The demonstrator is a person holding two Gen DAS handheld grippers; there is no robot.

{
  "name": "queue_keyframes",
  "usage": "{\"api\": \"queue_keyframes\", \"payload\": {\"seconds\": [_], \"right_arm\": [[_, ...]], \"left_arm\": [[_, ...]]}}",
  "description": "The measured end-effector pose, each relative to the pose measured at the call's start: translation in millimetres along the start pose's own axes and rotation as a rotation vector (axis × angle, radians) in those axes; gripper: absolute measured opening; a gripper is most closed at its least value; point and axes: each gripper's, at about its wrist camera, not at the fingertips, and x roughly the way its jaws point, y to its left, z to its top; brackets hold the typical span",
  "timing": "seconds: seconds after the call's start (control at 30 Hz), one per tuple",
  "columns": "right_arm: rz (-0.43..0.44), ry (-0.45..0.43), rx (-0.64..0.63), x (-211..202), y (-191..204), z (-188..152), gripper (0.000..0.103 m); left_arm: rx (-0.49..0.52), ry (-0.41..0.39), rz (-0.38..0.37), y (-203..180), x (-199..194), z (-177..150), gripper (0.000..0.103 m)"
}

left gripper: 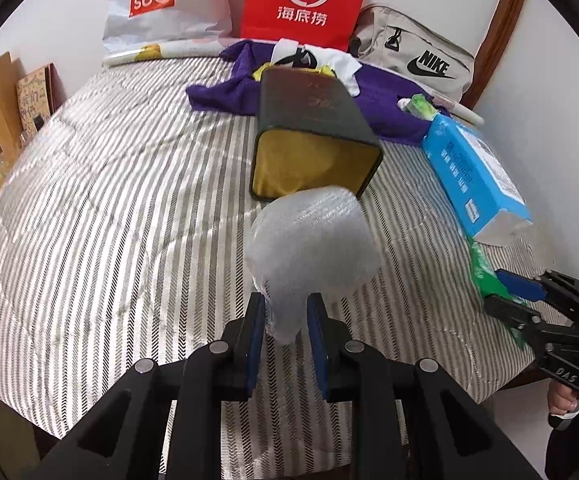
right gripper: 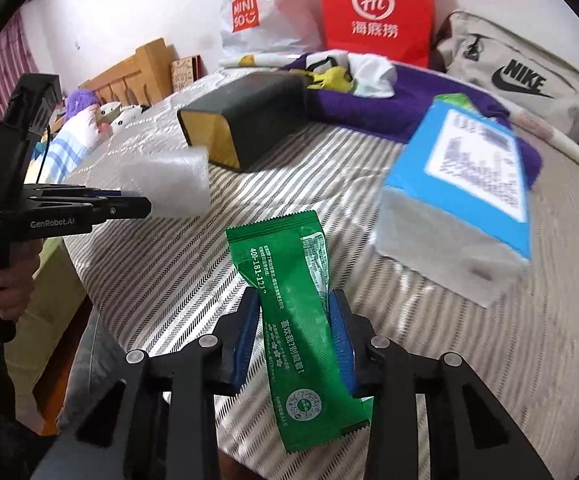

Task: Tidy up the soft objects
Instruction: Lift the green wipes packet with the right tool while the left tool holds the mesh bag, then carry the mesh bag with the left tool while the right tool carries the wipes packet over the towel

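- The left tool (left gripper: 285, 320) is closed on the narrow lower end of a bubble-wrap wad (left gripper: 313, 240), held above the striped bed (left gripper: 109, 200) just in front of the open mouth of the dark box (left gripper: 317, 132) lying on its side.
- The pinch takes only the wad's tail; the bulk flares out past the fingertips. It looks likely to slip free or spring open if the grip eases.
- The wad seems about as wide as the box mouth, so it could catch on the rim and push the light box back toward the purple cloth (left gripper: 389, 108) rather than go in.
- The right tool (right gripper: 293, 312) clamps a green sachet (right gripper: 289, 300) across its middle, held over the bed near the blue tissue pack (right gripper: 469, 184).
- The sachet's film looks slick and both ends hang unsupported; it may slide or twist out.
- Both tools are near each other, so crossing toward the box risks a knock.
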Motion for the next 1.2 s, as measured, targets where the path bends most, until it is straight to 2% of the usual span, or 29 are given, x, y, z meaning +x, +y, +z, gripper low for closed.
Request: {"api": "queue_keyframes", "payload": {"seconds": [0.2,0.47,0.7,0.97,1.2], "right_arm": [[-0.03,-0.058,0.005,-29.8,-11.2,5.8,0.035],[-0.056,-0.134,-0.001,-58.6,-25.3,25.0,0.035],[-0.05,-0.165,-0.01,-64.9,-31.1,43.3,0.035],[-0.054,-0.177,-0.015,-67.2,-35.8,56.5,0.035],[-0.07,-0.192,0.017,-69.7,-54.5,79.8,0.035]], "left_arm": [[0.032,-0.054,-0.017,-12.7,-21.8,8.8,0.02],[0.058,-0.112,-0.039,-22.6,-46.9,29.6,0.014],[0.078,-0.12,-0.061,-28.1,-47.4,47.7,0.009],[0.083,-0.143,-0.081,-32.4,-55.9,61.5,0.009],[0.105,-0.198,-0.081,-38.1,-70.3,96.3,0.008]]}}
